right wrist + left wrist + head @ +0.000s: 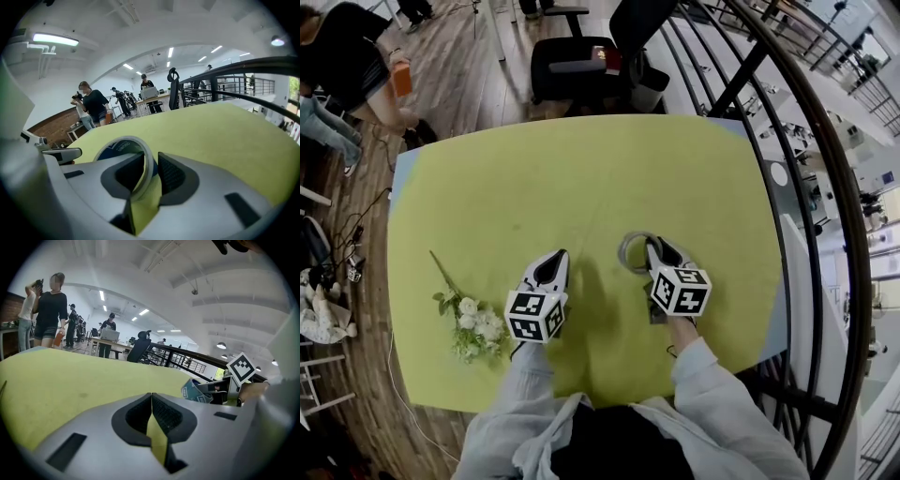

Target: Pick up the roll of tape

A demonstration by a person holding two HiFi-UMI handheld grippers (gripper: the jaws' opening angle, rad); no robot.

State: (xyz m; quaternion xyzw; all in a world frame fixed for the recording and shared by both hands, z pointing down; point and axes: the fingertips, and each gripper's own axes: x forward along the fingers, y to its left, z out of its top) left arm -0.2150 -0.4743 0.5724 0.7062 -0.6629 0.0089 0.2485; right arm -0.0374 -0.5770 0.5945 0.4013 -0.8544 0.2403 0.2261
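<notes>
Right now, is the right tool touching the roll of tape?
Touching. The right gripper view shows the right tool pinching the roll of tape.

You are looking at one short line of white print on the blue inner core of the roll of tape (121, 146), left of centre in the right gripper view; it is showing too blurred to read. The marker cubes (534, 316), low in the head view, are carrying only black-and-white square patterns.
</notes>
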